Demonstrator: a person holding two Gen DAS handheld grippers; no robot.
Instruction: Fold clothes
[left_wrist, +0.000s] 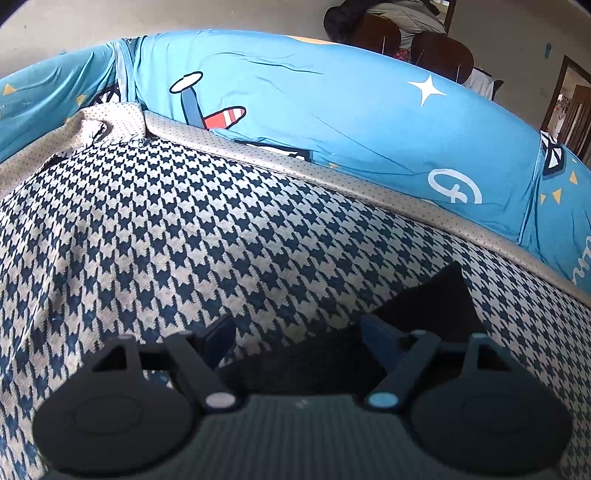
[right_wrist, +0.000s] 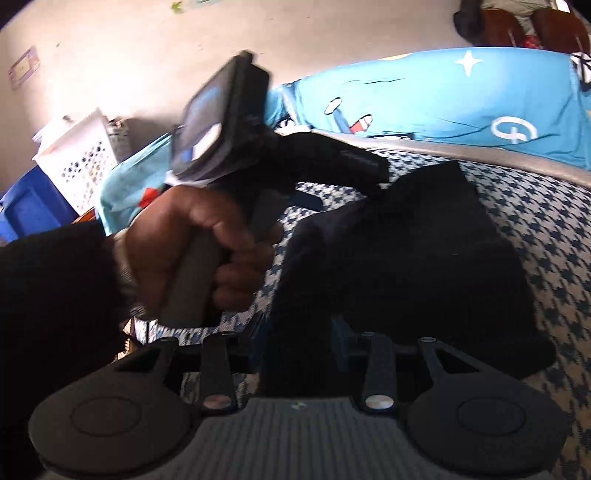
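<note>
A black garment (right_wrist: 424, 251) lies bunched on a blue-and-cream houndstooth cover (right_wrist: 546, 229). My right gripper (right_wrist: 301, 345) is shut on its near edge, and dark cloth fills the gap between the fingers. A hand (right_wrist: 192, 240) holds my left gripper (right_wrist: 343, 186) over the garment's far left corner. In the left wrist view the left gripper (left_wrist: 297, 336) stands open and wide. The black garment (left_wrist: 436, 306) lies between and beyond its fingers, and patterned cover (left_wrist: 184, 221) shows beside the left finger.
Blue cartoon-print bedding (left_wrist: 332, 110) lies behind a grey dotted border (left_wrist: 295, 166). A white laundry basket (right_wrist: 85, 158) and a blue bin (right_wrist: 33, 206) stand by the wall at the left. Brown chairs (left_wrist: 439, 55) and a doorway (left_wrist: 569, 107) are far behind.
</note>
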